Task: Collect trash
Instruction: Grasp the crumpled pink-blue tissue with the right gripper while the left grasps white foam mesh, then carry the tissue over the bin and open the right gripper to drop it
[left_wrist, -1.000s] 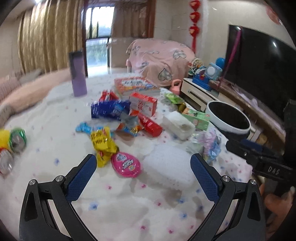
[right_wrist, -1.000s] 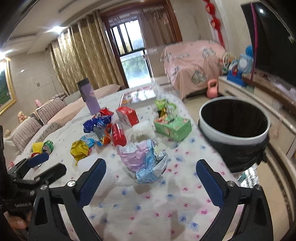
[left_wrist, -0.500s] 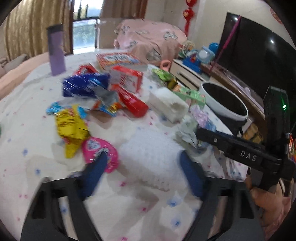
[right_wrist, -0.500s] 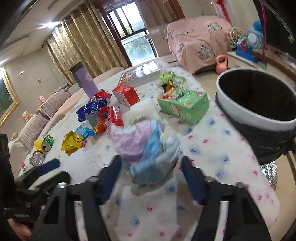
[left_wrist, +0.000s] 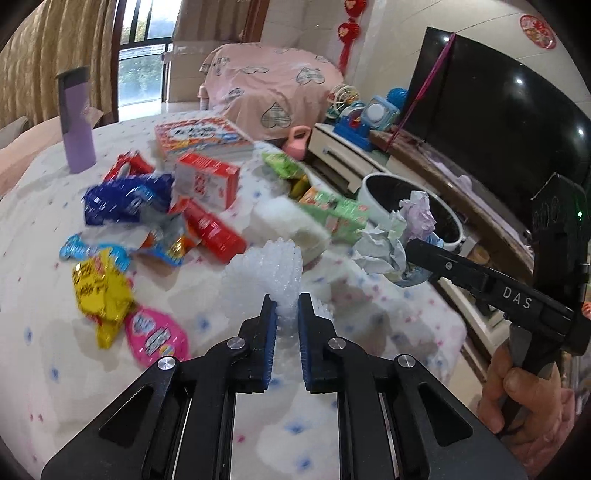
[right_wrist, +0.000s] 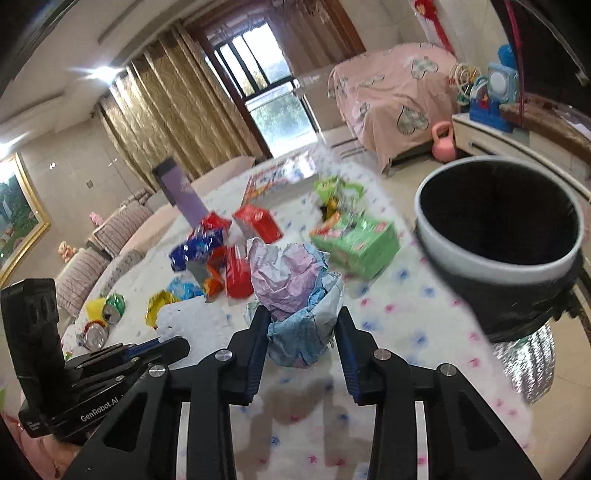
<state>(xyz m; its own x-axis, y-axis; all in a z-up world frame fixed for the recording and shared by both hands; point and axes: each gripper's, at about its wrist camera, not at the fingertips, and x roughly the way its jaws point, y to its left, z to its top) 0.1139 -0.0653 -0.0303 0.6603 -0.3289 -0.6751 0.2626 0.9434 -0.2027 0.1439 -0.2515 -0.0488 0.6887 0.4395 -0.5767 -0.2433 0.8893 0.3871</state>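
Observation:
My left gripper (left_wrist: 287, 303) is shut on a white bubble-wrap piece (left_wrist: 273, 269), lifted off the tablecloth. My right gripper (right_wrist: 301, 317) is shut on a crumpled ball of purple, blue and white paper (right_wrist: 295, 291), held above the table; it also shows in the left wrist view (left_wrist: 399, 240). A round white bin with a black liner (right_wrist: 495, 258) stands off the table's right edge, also in the left wrist view (left_wrist: 373, 184). Snack wrappers lie scattered on the table: a yellow one (left_wrist: 99, 291), a pink one (left_wrist: 155, 336), a blue one (left_wrist: 125, 199), a red one (left_wrist: 212, 229).
A green box (right_wrist: 358, 240), a red box (left_wrist: 205, 181), a white tissue pack (left_wrist: 288, 221), a large flat box (left_wrist: 199, 138) and a purple tumbler (left_wrist: 75, 122) stand on the table. Crushed cans (right_wrist: 99, 321) lie at its left. A TV bench (left_wrist: 406, 162) runs behind the bin.
Both grippers were open a second ago. Each moved forward and closed, the left on the bubble wrap, the right on the crumpled paper, and lifted it.

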